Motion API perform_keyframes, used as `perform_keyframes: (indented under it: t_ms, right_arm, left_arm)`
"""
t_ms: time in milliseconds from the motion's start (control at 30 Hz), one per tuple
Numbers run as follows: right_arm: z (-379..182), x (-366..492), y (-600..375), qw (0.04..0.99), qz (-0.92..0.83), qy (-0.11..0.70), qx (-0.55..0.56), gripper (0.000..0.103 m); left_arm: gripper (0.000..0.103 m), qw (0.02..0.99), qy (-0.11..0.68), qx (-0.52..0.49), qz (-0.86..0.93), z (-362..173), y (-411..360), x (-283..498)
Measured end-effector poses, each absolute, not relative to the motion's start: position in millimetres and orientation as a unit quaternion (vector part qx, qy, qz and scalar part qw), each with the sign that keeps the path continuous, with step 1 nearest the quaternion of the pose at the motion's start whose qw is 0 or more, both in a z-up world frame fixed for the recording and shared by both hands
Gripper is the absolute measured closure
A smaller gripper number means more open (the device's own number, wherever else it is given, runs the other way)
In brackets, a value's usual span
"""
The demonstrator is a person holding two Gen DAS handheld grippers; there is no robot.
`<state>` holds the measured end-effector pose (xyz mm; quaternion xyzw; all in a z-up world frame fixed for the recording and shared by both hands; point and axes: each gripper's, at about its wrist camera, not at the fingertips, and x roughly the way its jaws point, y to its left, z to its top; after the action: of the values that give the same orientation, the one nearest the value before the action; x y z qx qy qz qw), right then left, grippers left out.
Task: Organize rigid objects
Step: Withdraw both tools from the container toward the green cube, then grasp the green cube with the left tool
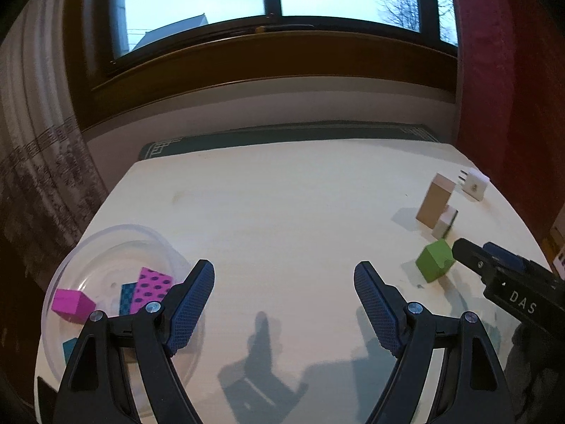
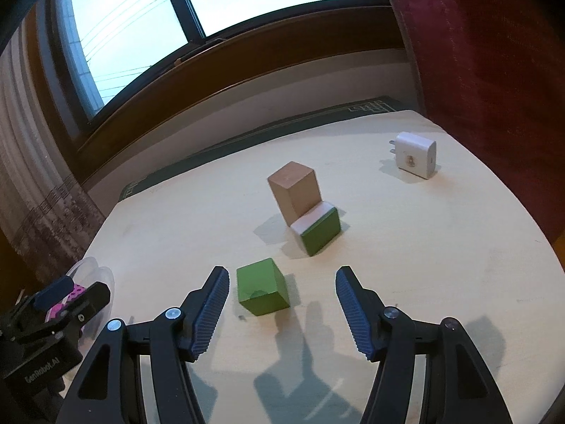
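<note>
green cube (image 2: 263, 287) sits on the pale table (image 2: 423, 247), just ahead of the right gripper (image 2: 280, 300), nearer its left finger; fingers spread wide, empty. left gripper (image 1: 284, 304) also wide, empty, clear bowl (image 1: 88, 247) of patterned blocks (image 1: 152, 288) beside it. further back: tan block (image 2: 295, 190) touching green-faced block (image 2: 319, 231), then white charger (image 2: 416, 155).
</note>
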<state>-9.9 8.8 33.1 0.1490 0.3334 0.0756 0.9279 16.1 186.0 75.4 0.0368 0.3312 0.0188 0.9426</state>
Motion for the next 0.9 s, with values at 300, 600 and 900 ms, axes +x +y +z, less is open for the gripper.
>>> perform_keyframes:
  t_ms: [300, 600, 900]
  right_arm:
    - [31.7, -9.5, 2.8, 0.926, 0.07, 0.337, 0.154, 0.036]
    - [31.4, -7.4, -3.7, 0.926, 0.066, 0.337, 0.155, 0.036]
    - [33.6, -4.8, -28.2, 0.932, 0.031, 0.333, 0.139, 0.036]
  left_arm:
    - [0.021, 0.938, 0.345, 0.044, -0.001, 69.0, 168.6, 22.5]
    - [0.021, 0.934, 0.352, 0.055, -0.013, 64.7, 156.9, 25.6]
    - [0.021, 0.929, 0.366, 0.052, -0.028, 57.4, 152.9, 33.9]
